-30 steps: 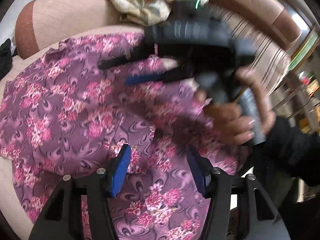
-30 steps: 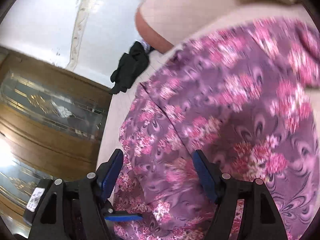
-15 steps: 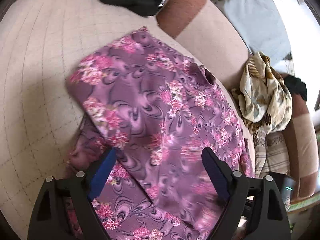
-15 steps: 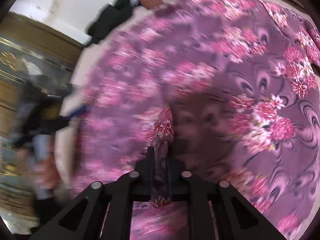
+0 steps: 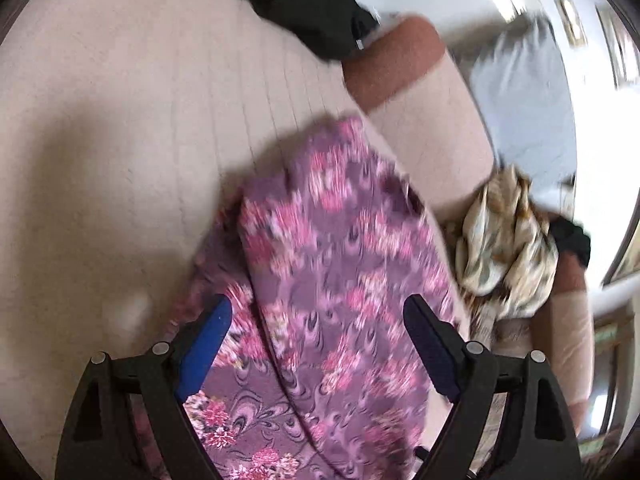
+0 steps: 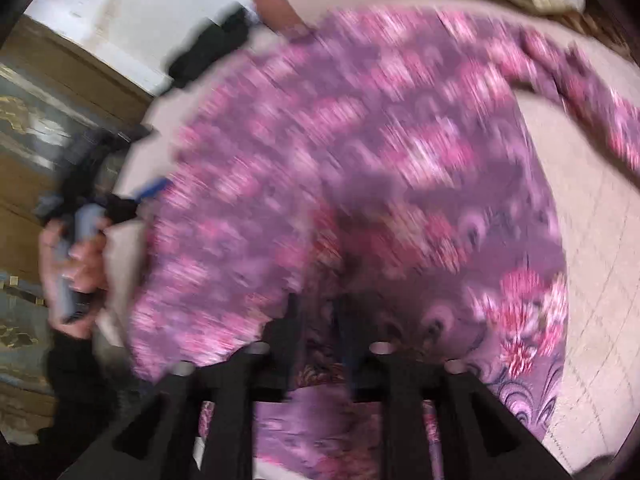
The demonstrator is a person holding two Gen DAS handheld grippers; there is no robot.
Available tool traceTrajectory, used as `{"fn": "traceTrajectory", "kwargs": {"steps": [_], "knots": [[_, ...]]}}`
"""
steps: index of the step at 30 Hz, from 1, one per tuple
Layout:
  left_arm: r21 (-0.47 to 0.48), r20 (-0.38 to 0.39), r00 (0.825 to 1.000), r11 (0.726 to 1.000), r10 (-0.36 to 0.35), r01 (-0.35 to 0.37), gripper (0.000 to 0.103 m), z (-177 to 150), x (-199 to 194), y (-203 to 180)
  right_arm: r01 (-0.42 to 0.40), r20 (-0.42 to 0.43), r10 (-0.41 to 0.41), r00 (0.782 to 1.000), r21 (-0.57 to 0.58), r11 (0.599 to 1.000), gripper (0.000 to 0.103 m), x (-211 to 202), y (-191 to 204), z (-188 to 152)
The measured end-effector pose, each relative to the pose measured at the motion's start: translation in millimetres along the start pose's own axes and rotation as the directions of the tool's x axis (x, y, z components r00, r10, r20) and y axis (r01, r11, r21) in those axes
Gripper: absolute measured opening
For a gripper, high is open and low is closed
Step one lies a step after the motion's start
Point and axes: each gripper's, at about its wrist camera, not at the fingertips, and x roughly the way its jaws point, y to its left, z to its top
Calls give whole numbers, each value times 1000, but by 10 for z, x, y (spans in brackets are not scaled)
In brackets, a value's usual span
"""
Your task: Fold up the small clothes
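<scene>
Floral garment point(image 5: 344, 280) both views; left hand point(image 6: 76, 256) right-wrist view only.

The left tool point(image 5: 316, 340) hangs with jaws spread wide, gripped by a hand point(image 6: 74, 256), while the right tool point(image 6: 320, 320), jaws just opening, straddles cloth.

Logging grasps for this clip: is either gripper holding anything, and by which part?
The left gripper is open above the floral garment, holding nothing. The right gripper has a fold of that garment between its jaws, which have just been opening; blur hides any grip.
</scene>
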Motion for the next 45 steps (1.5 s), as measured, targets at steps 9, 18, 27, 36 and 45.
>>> {"fn": "traceTrajectory", "kwargs": {"steps": [9, 18, 27, 36, 45], "knots": [[-140, -13, 1000, 990, 24, -25, 78, 635, 232, 208, -159, 13, 163, 987, -166, 973, 84, 96, 746, 1524], [-372, -54, 989, 922, -141, 111, 48, 617, 597, 665, -139, -91, 137, 986, -22, 990, 71, 1747, 855, 3144], [-445, 52, 984, 878, -169, 175, 9, 580, 365, 768, -116, -122, 125, 985, 76, 990, 4, 2647, 863, 3424], [-517, 61, 998, 854, -25, 53, 4, 574, 303, 1013, -37, -83, 46, 996, 101, 994, 7, 2749, 815, 3427], [-152, 95, 992, 986, 87, -72, 60, 430, 36, -15, -152, 57, 153, 987, -29, 988, 85, 1028, 668, 2170]]}}
